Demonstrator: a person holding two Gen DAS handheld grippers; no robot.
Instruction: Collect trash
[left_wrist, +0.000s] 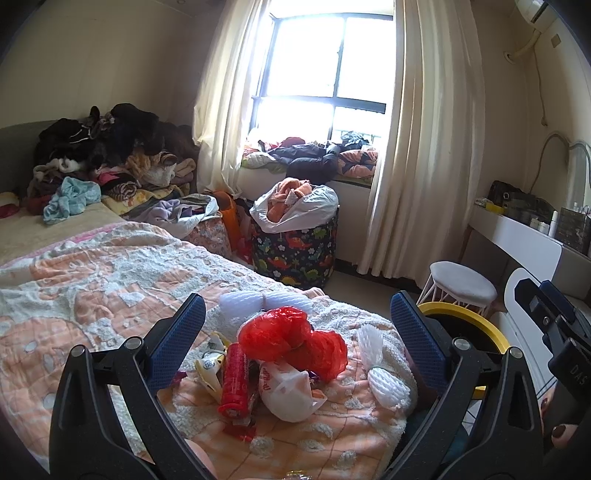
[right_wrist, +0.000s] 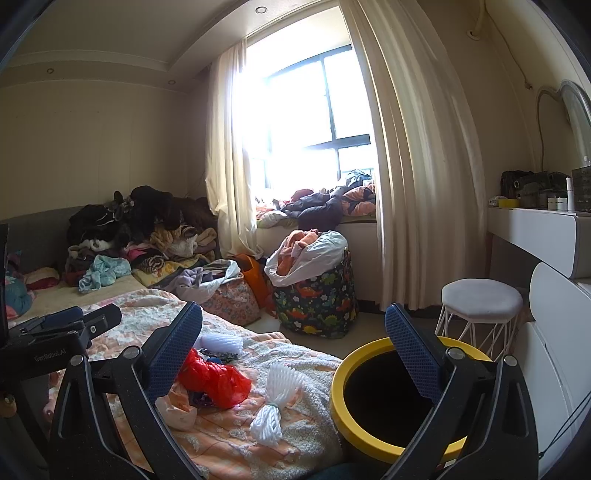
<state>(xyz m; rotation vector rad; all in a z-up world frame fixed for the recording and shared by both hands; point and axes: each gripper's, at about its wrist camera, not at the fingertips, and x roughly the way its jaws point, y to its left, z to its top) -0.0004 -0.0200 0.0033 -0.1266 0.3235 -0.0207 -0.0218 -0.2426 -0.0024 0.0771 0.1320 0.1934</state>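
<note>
A heap of trash lies on the bed's corner: a crumpled red plastic bag, a red tube-shaped wrapper, a white plastic bag, small wrappers and white foam nets. My left gripper is open above the heap, with the trash between its blue pads. My right gripper is open and empty, over the bed's edge. The red bag and a foam net lie between its fingers. A bin with a yellow rim stands by the bed, under the right finger.
The bed has an orange and white blanket. Piles of clothes lie at its far end. A dinosaur-print hamper stands by the window. A white stool and a white dresser are at the right.
</note>
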